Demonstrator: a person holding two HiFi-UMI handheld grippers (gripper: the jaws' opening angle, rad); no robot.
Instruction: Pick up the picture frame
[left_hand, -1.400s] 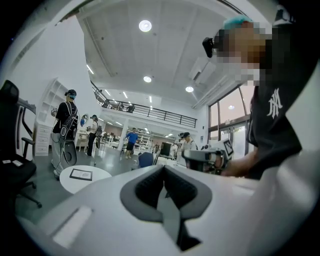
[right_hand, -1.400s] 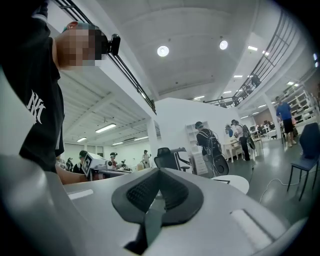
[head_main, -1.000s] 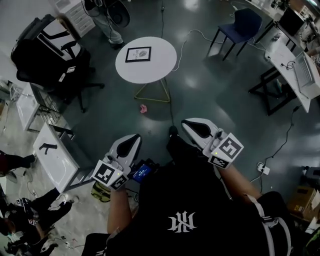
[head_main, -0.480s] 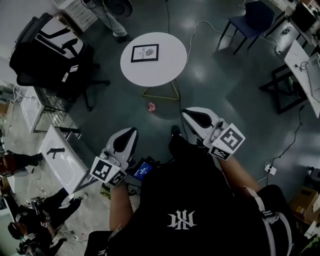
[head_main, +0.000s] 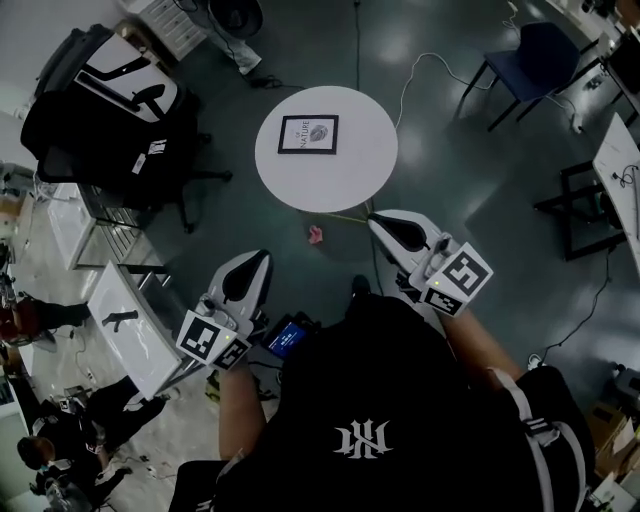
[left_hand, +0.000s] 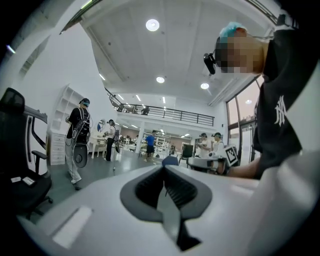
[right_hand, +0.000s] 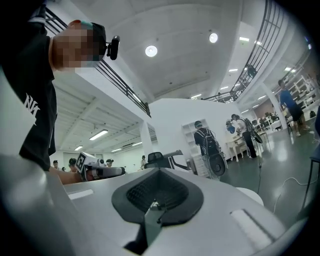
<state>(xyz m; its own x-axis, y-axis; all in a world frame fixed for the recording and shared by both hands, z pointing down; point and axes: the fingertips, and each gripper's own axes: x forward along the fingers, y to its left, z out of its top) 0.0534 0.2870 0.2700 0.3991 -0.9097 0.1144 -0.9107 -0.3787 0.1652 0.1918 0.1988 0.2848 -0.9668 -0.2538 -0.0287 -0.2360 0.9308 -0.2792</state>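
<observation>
Head view shows the round white desk (head_main: 365, 172) ahead, with the black-edged rectangular picture frame (head_main: 308, 134) lying flat on its far-left part, long side running left to right. Both grippers are closed and empty. The right gripper (head_main: 386, 222), over the desk's near edge, looks nearer the frame than the left gripper (head_main: 255, 262).

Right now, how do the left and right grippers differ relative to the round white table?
In the head view the right gripper ends just beside the rim of the round white table; the left gripper ends farther from it, over dark floor. The right gripper angles up-left, the left gripper up-right. Both are shut and empty.
</observation>
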